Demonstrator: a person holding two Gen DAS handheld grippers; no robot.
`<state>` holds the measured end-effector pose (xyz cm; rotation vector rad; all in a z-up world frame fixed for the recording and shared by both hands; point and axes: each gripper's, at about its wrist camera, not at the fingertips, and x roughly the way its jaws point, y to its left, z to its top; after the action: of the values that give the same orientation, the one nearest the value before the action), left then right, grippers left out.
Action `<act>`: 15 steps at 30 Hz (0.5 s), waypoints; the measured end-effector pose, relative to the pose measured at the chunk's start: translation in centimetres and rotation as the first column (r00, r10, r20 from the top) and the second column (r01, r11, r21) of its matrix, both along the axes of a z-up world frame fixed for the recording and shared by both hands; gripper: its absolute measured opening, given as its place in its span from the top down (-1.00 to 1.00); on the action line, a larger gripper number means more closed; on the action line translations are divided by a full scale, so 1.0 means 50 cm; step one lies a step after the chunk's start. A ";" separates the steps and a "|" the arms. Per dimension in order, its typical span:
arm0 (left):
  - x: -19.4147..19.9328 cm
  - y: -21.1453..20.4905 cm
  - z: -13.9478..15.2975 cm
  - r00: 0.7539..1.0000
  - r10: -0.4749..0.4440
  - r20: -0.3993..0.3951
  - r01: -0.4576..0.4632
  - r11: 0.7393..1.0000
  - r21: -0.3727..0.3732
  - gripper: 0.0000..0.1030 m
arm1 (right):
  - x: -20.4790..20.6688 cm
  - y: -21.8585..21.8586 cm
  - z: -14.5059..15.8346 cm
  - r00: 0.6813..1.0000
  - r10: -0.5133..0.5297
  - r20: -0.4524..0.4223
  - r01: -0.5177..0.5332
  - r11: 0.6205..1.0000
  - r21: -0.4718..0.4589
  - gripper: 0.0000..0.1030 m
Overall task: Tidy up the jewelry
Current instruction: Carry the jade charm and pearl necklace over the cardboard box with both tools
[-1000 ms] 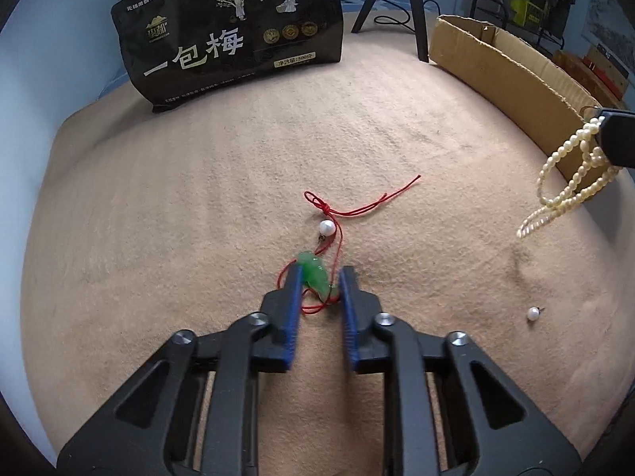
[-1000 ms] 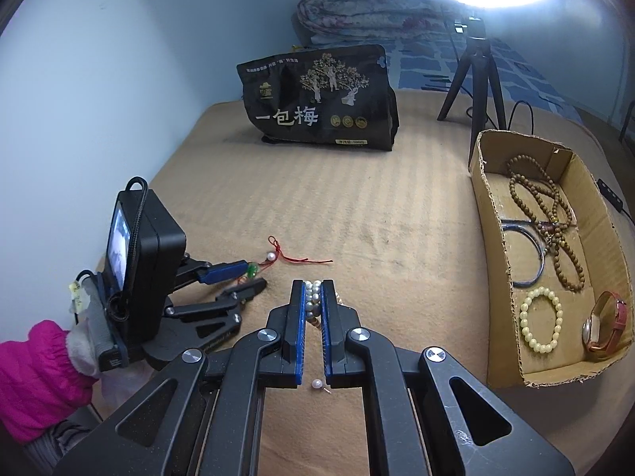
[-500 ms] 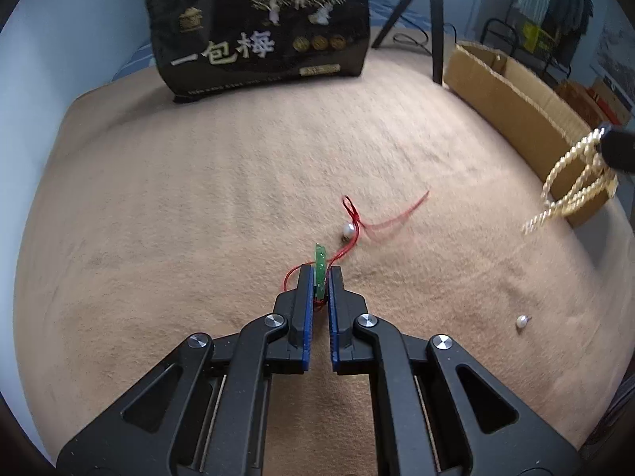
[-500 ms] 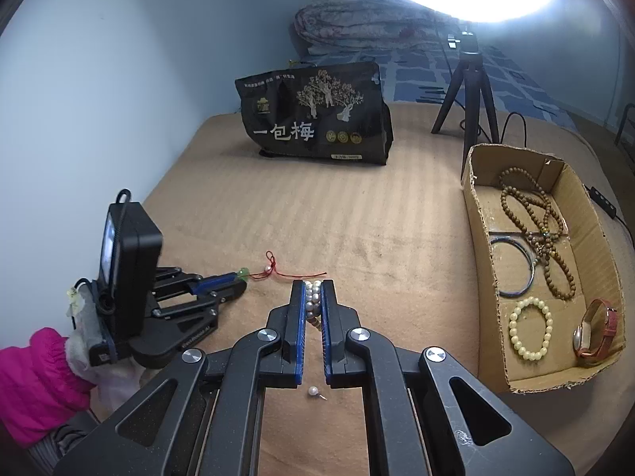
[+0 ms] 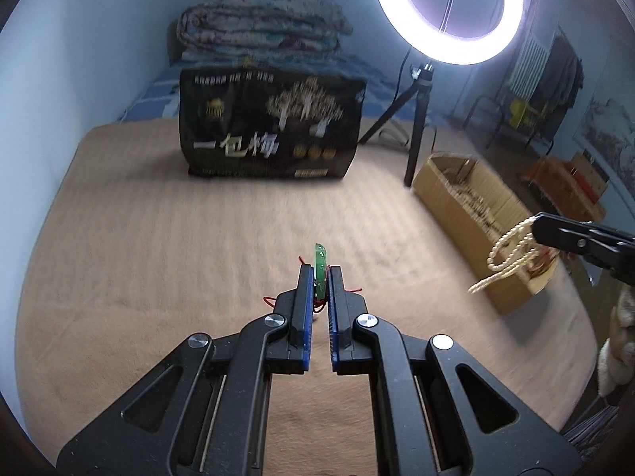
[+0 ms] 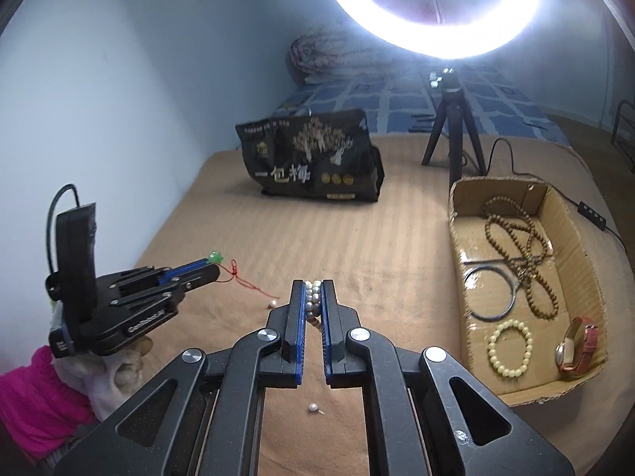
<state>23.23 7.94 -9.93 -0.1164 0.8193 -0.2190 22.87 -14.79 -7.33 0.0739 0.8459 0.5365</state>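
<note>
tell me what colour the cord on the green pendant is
Red; the cord trailing from the pendant shows best in the right wrist view.

A black printed bag (image 5: 270,135) stands on the tan blanket (image 5: 158,238) beside a lit ring light (image 5: 448,12) on its tripod (image 6: 452,135).

Glaring ring light (image 6: 430,8), dim blurred fisheye edges.
</note>
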 end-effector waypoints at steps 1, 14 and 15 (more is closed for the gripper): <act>0.000 -0.001 0.006 1.000 0.000 0.006 0.000 1.000 -0.008 0.91 | 0.001 -0.004 0.006 1.000 -0.005 0.005 0.005 1.000 0.006 0.89; -0.012 -0.113 0.086 0.992 -0.091 0.089 0.096 0.994 -0.049 0.91 | 0.033 -0.127 0.074 0.990 -0.134 0.053 0.129 0.988 0.088 0.89; -0.011 -0.123 0.087 0.991 -0.101 0.093 0.106 0.993 -0.048 0.91 | 0.038 -0.142 0.077 0.988 -0.148 0.053 0.142 0.985 0.094 0.89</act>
<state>22.66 1.78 -5.57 -0.1132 0.7305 -0.3415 24.77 -21.88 -3.48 0.1999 0.7516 0.4377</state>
